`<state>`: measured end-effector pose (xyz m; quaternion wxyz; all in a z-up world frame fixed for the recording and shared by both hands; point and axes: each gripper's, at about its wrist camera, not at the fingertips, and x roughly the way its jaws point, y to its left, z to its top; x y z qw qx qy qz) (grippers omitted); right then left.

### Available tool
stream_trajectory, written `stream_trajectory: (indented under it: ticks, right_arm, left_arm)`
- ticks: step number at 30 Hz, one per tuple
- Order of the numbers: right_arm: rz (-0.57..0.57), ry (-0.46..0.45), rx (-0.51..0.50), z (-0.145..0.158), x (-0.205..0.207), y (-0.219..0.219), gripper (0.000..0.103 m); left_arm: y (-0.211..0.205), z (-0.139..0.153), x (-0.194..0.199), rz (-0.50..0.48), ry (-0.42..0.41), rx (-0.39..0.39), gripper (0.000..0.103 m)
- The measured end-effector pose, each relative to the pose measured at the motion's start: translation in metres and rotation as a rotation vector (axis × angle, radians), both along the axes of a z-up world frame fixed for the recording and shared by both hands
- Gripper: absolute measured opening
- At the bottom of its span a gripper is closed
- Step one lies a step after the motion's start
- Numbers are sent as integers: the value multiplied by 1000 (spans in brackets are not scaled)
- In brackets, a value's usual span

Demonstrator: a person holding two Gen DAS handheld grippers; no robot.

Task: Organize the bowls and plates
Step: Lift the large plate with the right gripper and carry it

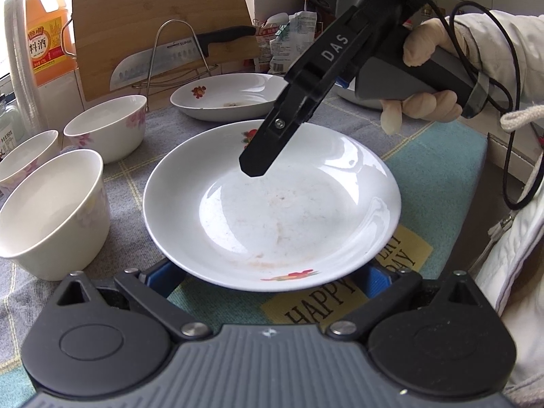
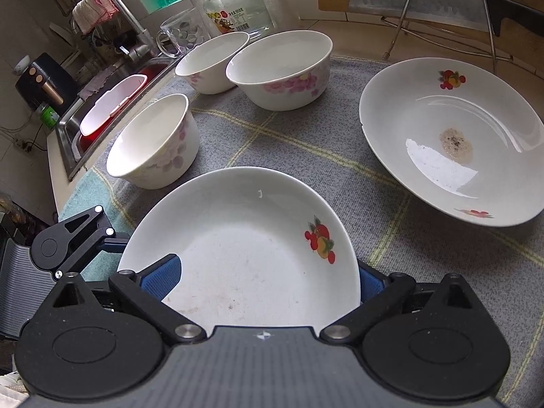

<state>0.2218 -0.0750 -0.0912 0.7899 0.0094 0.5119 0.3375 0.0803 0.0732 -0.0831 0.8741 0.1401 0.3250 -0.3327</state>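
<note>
The near plate [image 1: 272, 210], white with fruit prints on its rim and smears across its floor, sits between my two tools on the grey checked cloth [image 2: 408, 272] covering the desk. Seen from my left wrist, its closest edge reaches in between the blue pads [image 1: 159, 277] of my left tool [image 1: 268, 287], whose fingers stand wide apart on either side of the rim; I cannot tell whether they touch it. From my right wrist, the same plate [image 2: 244, 258] fills the gap of my right tool [image 2: 268, 282], one blue pad [image 2: 163, 272] lying over the inner face and the other at the outer rim. The fingers look set against the plate, but whether they are pressed tight I cannot tell. In the left wrist view, my right tool [image 1: 255, 166] slants down over the plate's far side, held by my gloved right hand [image 1: 425, 78].

Beyond this plate, well apart, lies a second plate [image 2: 452, 142] with a brown patch of residue in its middle. To the left stand three white bowls with pink flowers: a near bowl [image 2: 153, 142], a middle bowl [image 2: 210, 63] and a far bowl [image 2: 282, 71], the last two just beside each other. Behind them a cleaver [image 1: 170, 64] rests on a wire rack [image 1: 176, 54] against a wooden board [image 1: 153, 17], beside an orange bottle [image 1: 47, 34].
</note>
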Motion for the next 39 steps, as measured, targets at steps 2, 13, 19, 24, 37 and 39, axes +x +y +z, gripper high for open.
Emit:
stream_trajectory:
  ticks: [2, 13, 19, 24, 37, 39]
  right_arm:
    - [8, 21, 3, 0, 3, 0, 103]
    - [33, 127, 42, 0, 19, -2, 103]
    - [49, 127, 19, 0, 19, 0, 103]
    - [49, 124, 13, 0, 19, 0, 103]
    - [47, 122, 5, 1, 17, 2, 103]
    - [46, 123, 11, 1, 17, 2, 103]
  left_arm:
    - [0, 1, 1, -4, 1, 3, 102]
    - [1, 1, 1, -19, 8, 7, 103]
    - [0, 2, 3, -25, 20, 6, 103]
    - [-1, 2, 5, -27, 22, 5, 103]
    - [-2, 3, 7, -28, 31, 13, 103]
    - [-2, 3, 7, -28, 33, 12, 103]
